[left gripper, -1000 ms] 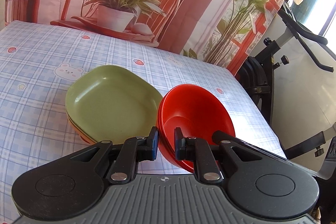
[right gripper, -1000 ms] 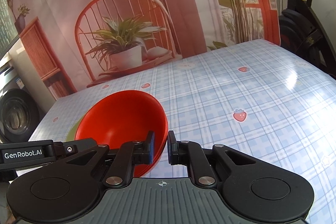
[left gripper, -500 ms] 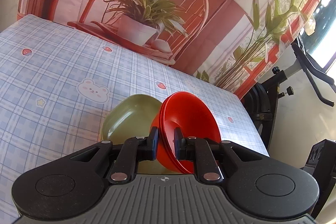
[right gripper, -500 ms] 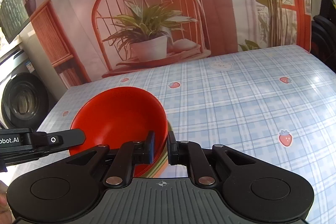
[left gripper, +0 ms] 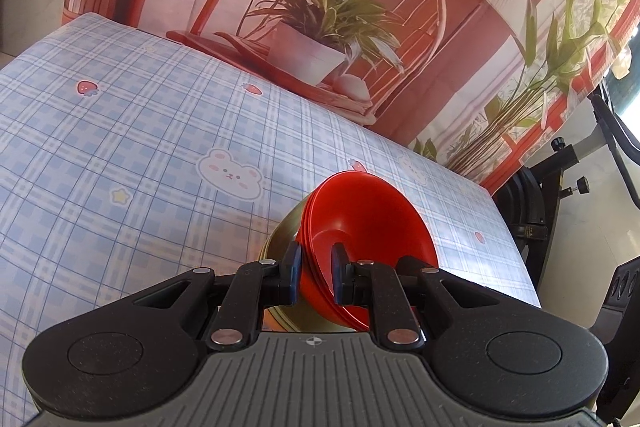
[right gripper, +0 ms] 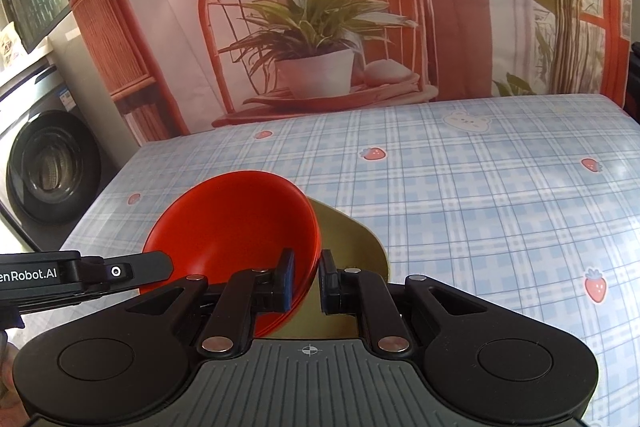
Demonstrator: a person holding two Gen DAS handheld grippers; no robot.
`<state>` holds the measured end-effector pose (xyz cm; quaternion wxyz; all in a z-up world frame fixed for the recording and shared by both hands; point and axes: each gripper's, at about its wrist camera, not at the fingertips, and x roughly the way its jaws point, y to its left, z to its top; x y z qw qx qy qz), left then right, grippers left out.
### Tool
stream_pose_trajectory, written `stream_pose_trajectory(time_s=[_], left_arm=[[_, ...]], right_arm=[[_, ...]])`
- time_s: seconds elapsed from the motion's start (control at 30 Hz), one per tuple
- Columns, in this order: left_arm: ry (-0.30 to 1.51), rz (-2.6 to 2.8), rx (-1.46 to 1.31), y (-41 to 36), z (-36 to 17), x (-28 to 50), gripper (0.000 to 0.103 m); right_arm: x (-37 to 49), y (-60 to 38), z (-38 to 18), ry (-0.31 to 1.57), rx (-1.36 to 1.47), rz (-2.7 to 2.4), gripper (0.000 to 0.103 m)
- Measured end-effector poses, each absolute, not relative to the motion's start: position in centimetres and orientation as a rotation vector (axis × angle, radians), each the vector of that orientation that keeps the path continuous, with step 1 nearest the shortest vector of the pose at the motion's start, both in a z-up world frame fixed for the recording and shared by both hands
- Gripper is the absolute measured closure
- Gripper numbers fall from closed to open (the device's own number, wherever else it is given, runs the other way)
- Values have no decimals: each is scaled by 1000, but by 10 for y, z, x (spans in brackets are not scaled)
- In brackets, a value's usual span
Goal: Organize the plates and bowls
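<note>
Left wrist view: the red bowls [left gripper: 360, 223], a nested stack, are seen pinched at the near rim by the left gripper [left gripper: 314, 277], whose fingers are clenched on the rim wall. Compared with a second ago, less of the green plate [left gripper: 282, 231] is shown; only a sliver of it is left behind and below the bowls, and more of the checked tablecloth [left gripper: 140, 155] is exposed ahead. From this it is judged that the bowls are being lifted and carried over the plate, probably to be set on it. The bowls are tilted, the open mouth turned up and to the right, the axis leaning away from the camera.

Right wrist view: the same rim is gripped on its opposite side by the right gripper [right gripper: 306, 281], fingers closed on the red bowls [right gripper: 236, 227]. The green plate [right gripper: 352, 247] is seen just beyond and beneath, nearer than half a second ago. Here the mouth is turned up and leftward. The left gripper [right gripper: 132, 271] is seen at the left edge.
</note>
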<state>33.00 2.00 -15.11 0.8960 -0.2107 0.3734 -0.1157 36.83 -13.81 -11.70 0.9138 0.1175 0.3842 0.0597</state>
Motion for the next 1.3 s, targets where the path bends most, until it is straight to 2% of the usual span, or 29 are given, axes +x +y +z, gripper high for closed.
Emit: stream_pose_trajectory(time_s=[0.87, 1.07, 1.3], left_arm=[[797, -203, -427, 22, -159, 306, 86], [784, -166, -403, 27, -150, 305, 79], [742, -124, -280, 24, -126, 295, 77]], right_arm=[[354, -130, -125, 812, 223, 151, 89], [356, -126, -123, 801, 194, 152, 84], [348, -126, -108, 742, 147, 137, 78]])
